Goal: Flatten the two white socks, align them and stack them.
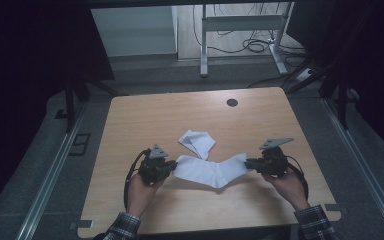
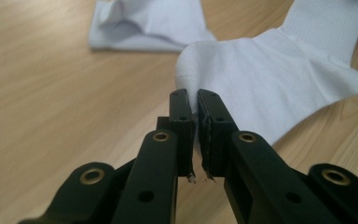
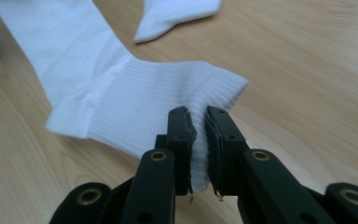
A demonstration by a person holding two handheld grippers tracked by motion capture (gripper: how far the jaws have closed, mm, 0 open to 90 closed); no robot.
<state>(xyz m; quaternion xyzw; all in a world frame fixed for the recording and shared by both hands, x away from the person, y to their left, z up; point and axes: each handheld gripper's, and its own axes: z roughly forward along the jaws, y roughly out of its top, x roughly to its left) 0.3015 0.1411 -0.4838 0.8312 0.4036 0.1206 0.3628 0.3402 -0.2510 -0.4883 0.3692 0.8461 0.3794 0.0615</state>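
Observation:
A white sock lies stretched across the near middle of the wooden table, bent at the heel. My left gripper is shut on its toe end; in the left gripper view the jaws pinch the toe fabric of the sock. My right gripper is shut on the ribbed cuff, and in the right gripper view the cuff is squeezed between the jaws, with the sock running away to the left. A second white sock lies crumpled just behind the first.
A round cable hole sits near the table's far edge. Beyond the table stand a white desk frame and floor cables. Metal rails run along both sides of the table. The person's plaid sleeves enter from below.

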